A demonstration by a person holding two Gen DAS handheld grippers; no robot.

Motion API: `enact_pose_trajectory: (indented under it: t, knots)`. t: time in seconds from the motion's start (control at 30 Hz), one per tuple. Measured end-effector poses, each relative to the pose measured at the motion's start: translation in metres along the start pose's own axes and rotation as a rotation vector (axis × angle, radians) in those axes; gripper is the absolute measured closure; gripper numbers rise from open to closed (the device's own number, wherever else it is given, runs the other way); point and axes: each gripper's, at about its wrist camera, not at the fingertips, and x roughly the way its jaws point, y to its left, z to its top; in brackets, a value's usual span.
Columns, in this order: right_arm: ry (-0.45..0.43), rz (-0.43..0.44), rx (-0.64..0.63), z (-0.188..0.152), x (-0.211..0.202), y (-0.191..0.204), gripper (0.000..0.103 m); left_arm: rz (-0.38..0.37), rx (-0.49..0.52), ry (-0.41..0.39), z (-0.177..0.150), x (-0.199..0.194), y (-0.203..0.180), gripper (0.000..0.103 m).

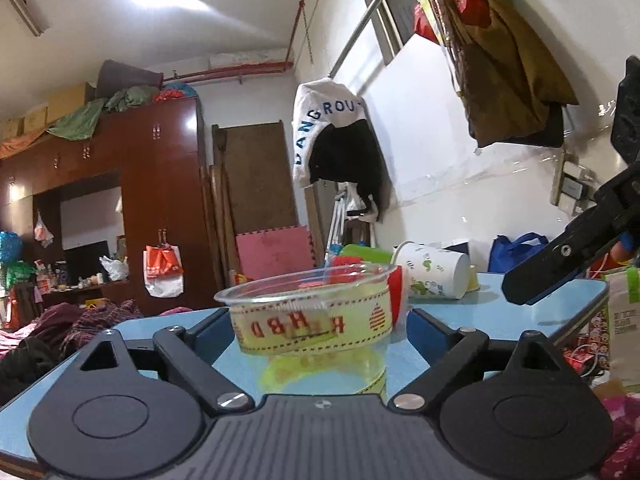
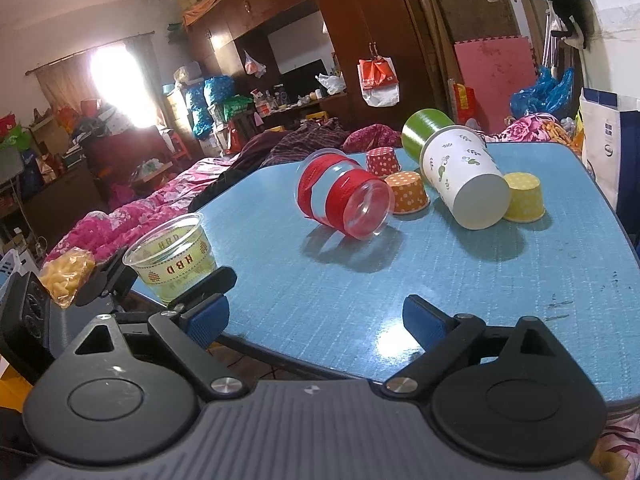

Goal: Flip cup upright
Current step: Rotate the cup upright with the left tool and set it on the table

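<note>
A clear plastic cup with a yellow "HBD" band [image 1: 316, 312] stands upright, rim up, on the blue table [image 1: 480, 312]. My left gripper [image 1: 320, 332] has a finger on each side of it, holding it at the table's near left corner; the cup also shows in the right wrist view [image 2: 172, 260]. A clear cup with a red band [image 2: 344, 196] lies on its side mid-table. A white paper cup with green prints [image 2: 460, 176] lies on its side beside it. My right gripper [image 2: 316, 320] is open and empty above the table's front edge.
Small dotted paper cups stand upside down: red [image 2: 383, 162], orange [image 2: 408, 192], yellow [image 2: 522, 196]. A green cup [image 2: 424, 128] lies at the far edge. A bed with pink bedding [image 2: 160, 200] lies beyond the table. A snack bag [image 2: 66, 276] is at left.
</note>
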Motion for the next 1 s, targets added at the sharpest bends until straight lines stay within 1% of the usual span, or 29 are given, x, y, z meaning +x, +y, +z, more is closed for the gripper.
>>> enact_pose_trajectory:
  t: [0.07, 0.27, 0.43, 0.6, 0.67, 0.7, 0.73, 0.77, 0.87, 0.93, 1.0]
  knots:
    - [-0.006, -0.001, 0.001, 0.000, 0.000, 0.000, 0.001, 0.000, -0.004, -0.006, 0.003, -0.001, 0.000, 0.006]
    - [-0.013, 0.004, -0.003, 0.000, -0.004, 0.002, 0.001, -0.004, -0.001, -0.002, 0.011, 0.003, 0.005, 0.005]
    - [-0.021, 0.012, -0.004, 0.002, -0.006, 0.003, 0.001, -0.047, -0.037, -0.008, 0.021, 0.002, 0.012, 0.005]
    - [-0.049, 0.012, -0.002, 0.004, -0.011, 0.005, 0.001, -0.081, -0.088, -0.051, 0.043, -0.004, 0.019, 0.005]
    - [-0.081, 0.002, 0.007, 0.004, -0.018, 0.007, 0.001, -0.101, -0.123, -0.082, 0.057, -0.016, 0.025, 0.005]
    - [-0.094, -0.005, 0.006, 0.004, -0.020, 0.009, 0.001, -0.099, -0.141, -0.093, 0.063, -0.022, 0.029, 0.005]
    - [-0.113, -0.020, 0.002, 0.004, -0.024, 0.012, 0.001, -0.075, -0.159, -0.082, 0.071, -0.030, 0.034, 0.001]
    - [-0.130, -0.037, -0.008, 0.003, -0.028, 0.017, 0.001, -0.049, -0.163, -0.058, 0.077, -0.035, 0.037, 0.000]
    - [-0.164, -0.083, -0.039, -0.001, -0.036, 0.032, 0.001, 0.018, -0.169, 0.055, 0.084, -0.048, 0.045, 0.000]
    - [-0.173, -0.122, -0.069, -0.007, -0.040, 0.044, 0.001, 0.023, -0.169, 0.142, 0.078, -0.056, 0.048, 0.000]
    - [-0.184, -0.163, -0.088, -0.013, -0.040, 0.053, 0.001, 0.029, -0.161, 0.201, 0.071, -0.062, 0.047, 0.000]
